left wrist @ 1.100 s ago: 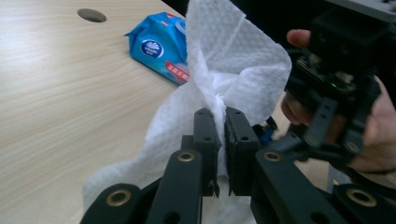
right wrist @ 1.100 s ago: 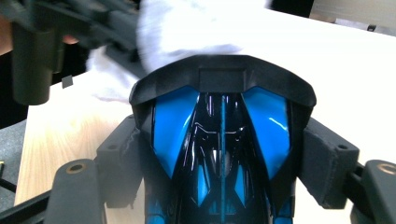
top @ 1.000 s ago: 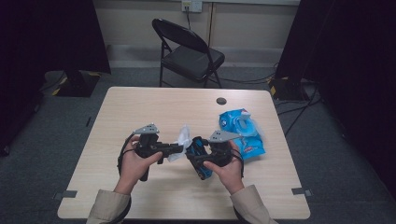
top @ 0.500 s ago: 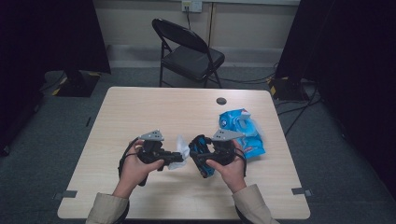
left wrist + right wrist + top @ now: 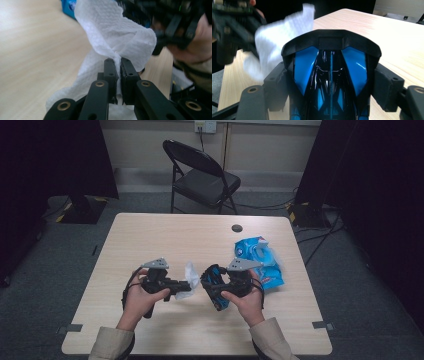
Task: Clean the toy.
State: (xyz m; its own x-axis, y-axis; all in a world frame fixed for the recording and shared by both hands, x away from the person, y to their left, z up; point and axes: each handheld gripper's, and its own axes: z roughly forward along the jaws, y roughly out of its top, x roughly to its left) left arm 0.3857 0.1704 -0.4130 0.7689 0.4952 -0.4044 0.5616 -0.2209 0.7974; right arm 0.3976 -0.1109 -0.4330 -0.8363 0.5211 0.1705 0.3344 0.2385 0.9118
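My left gripper [image 5: 184, 287] is shut on a crumpled white wipe [image 5: 190, 276], pinched between its jaws [image 5: 118, 62] with the loose wipe [image 5: 112, 32] billowing above them. My right gripper [image 5: 216, 284] is shut on a black and blue toy car [image 5: 214, 289], held above the table's front middle. In the right gripper view the toy car [image 5: 329, 75] sits between the pads [image 5: 276, 83], its rear spoiler facing away. The wipe [image 5: 279, 42] hangs just left of the car, close to its side; whether it touches the car I cannot tell.
A blue pack of wipes [image 5: 260, 260] lies on the wooden table [image 5: 150, 240] just behind my right hand. A small black disc [image 5: 237, 228] sits near the far edge. A black folding chair [image 5: 202, 175] stands beyond the table.
The left gripper with the wipe shifted slightly beside the car, and more of the wipe shows now. The right gripper and the car have kept still.
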